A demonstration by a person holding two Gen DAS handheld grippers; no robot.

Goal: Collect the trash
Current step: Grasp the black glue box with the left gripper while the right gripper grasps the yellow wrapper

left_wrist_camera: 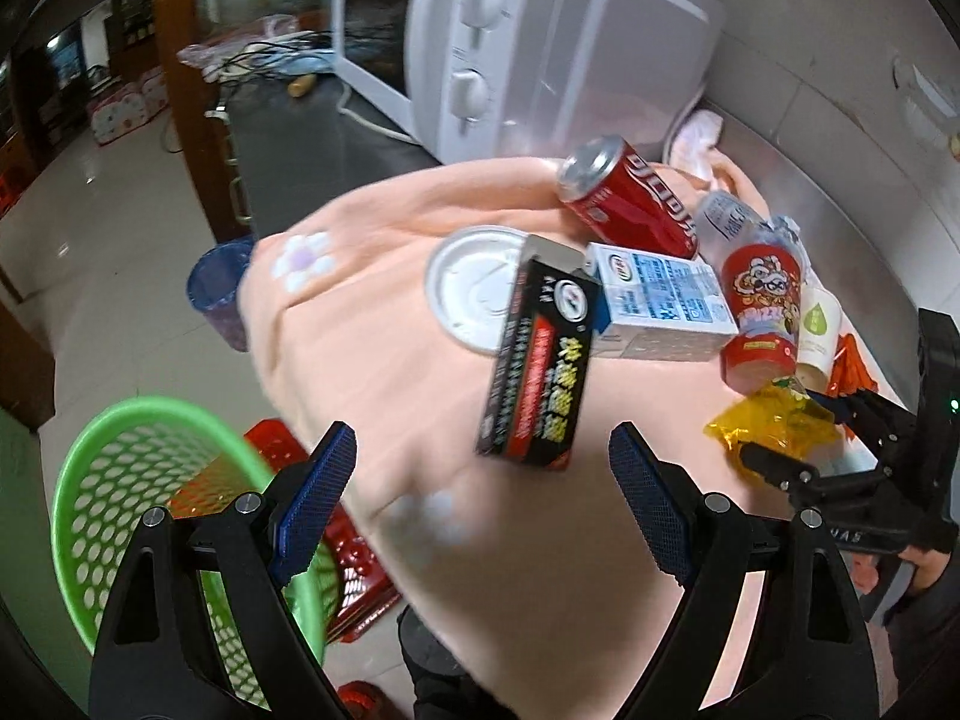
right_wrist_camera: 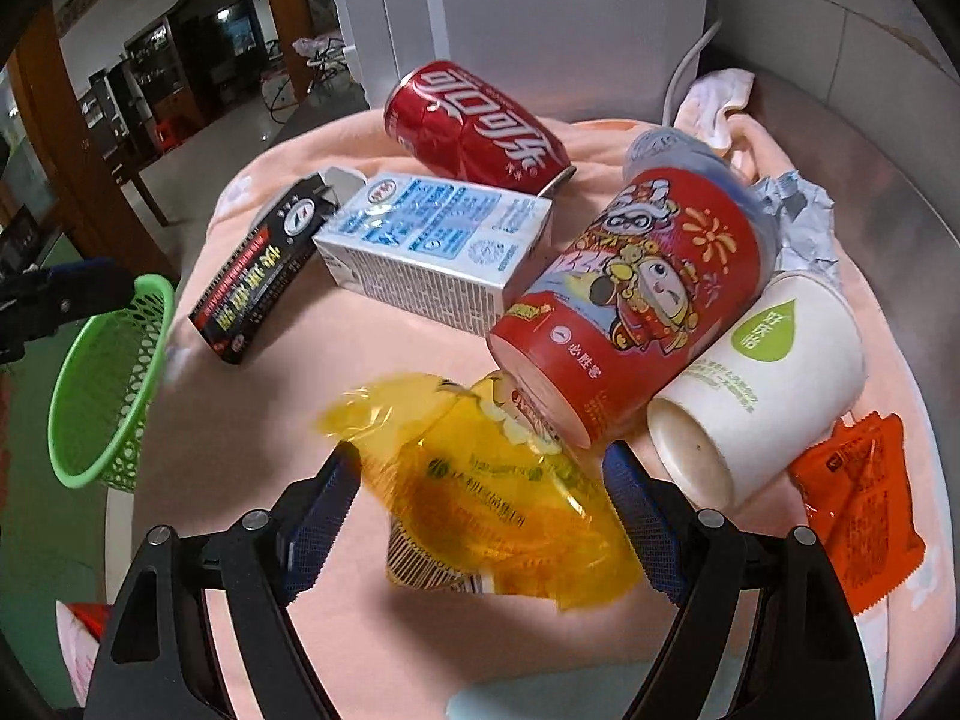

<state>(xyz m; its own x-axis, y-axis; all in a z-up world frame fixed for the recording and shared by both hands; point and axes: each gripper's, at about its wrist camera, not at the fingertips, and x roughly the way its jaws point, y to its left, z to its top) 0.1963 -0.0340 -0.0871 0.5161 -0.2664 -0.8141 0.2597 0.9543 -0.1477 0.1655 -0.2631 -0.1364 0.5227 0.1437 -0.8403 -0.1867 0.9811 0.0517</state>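
The left claw [left_wrist_camera: 483, 474] is hanging spread over a peach towel [left_wrist_camera: 384, 324] covering the counter [left_wrist_camera: 288, 144], with nothing between its blue pads [left_wrist_camera: 327, 480]. The right claw [right_wrist_camera: 480, 498] is also standing spread, its pads either side of a yellow wrapper [right_wrist_camera: 480, 480] without pressing it.

Taking the milk carton [right_wrist_camera: 432, 240] as the landmark: a black box [right_wrist_camera: 258, 276] is lying just left of it, touching its end; a red can [right_wrist_camera: 474, 126] is lying on its side just behind it; a red cup [right_wrist_camera: 630, 300] is lying tipped just right of it, with a white cup [right_wrist_camera: 762, 378] beside that and an orange packet [right_wrist_camera: 858, 498] farther right. The yellow wrapper is lying in front of the carton. A green basket [right_wrist_camera: 102, 384] is sitting well left of it, beyond the towel's edge. A white microwave [left_wrist_camera: 540, 42] is standing behind.
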